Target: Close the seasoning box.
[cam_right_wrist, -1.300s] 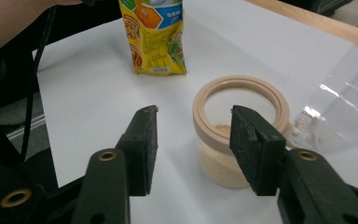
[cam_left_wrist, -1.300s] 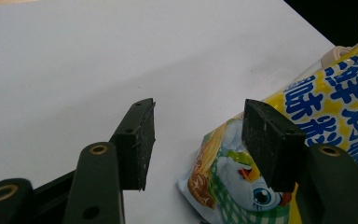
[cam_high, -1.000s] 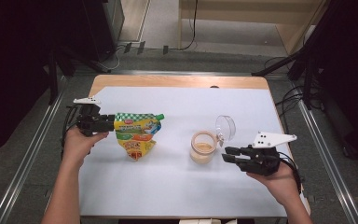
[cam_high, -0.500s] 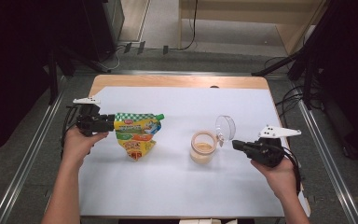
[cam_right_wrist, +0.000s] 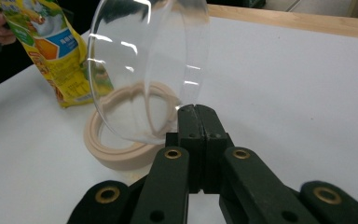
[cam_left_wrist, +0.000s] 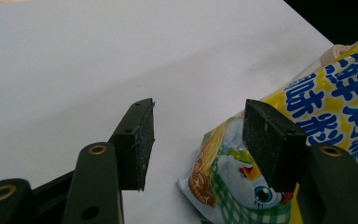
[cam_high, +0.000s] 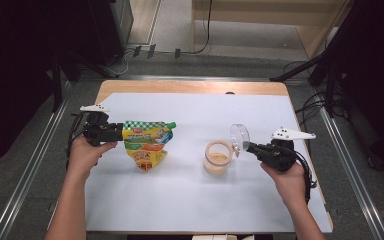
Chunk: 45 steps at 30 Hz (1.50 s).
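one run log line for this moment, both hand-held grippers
left hand-held gripper: open beside yellow snack pouch | right hand-held gripper: shut on clear round lid | lid tilted over beige jar

- The high view looks forward and down from above the person's side, far enough to take in the whole bench (cam_high: pixel 190 200).
- The left gripper view rides low — close behind its fingers (cam_left_wrist: pixel 135 140), facing the pouch (cam_left_wrist: pixel 326 102).
- The right gripper view looks along its fingers (cam_right_wrist: pixel 198 130) at the clear lid (cam_right_wrist: pixel 149 65) — sharing the pouch (cam_right_wrist: pixel 51 51) with both other views.
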Tool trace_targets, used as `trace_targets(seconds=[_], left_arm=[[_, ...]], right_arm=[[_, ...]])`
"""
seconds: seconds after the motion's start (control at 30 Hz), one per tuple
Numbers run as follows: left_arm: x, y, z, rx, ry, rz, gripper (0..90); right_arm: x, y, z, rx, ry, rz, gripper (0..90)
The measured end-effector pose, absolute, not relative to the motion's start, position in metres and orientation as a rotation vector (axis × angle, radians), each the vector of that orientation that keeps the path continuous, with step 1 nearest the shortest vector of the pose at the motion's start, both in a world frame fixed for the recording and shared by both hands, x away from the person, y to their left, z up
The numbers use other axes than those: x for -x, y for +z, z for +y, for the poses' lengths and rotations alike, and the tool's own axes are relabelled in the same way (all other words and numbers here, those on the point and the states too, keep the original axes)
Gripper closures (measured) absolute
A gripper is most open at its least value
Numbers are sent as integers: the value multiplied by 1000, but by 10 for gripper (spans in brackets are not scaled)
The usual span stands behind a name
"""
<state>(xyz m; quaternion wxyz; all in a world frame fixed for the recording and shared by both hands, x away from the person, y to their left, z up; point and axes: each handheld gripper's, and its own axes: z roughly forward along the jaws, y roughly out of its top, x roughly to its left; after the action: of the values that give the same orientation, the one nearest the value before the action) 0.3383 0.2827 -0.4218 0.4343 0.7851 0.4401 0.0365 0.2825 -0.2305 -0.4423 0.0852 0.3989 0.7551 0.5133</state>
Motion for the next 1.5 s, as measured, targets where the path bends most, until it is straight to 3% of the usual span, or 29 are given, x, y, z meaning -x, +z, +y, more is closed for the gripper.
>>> trace_targets(seconds=[0.4, 0.63, 1.2, 1.5], left_arm=[[-339, -423, 282, -1957, 93, 1095, 444], [-339, -423, 282, -1959, 103, 1098, 442], [-338, -422, 284, -1955, 116, 1089, 440], [-337, -421, 286, -1948, 118, 1096, 439]], right_arm=[[-275, -434, -222, -1116, 1551, 2259, 900], [-273, -432, -224, -1109, 1549, 2244, 847], [-279, -453, -255, -1186, 1483, 2188, 450], [-281, -466, -268, -1170, 1431, 2130, 355]])
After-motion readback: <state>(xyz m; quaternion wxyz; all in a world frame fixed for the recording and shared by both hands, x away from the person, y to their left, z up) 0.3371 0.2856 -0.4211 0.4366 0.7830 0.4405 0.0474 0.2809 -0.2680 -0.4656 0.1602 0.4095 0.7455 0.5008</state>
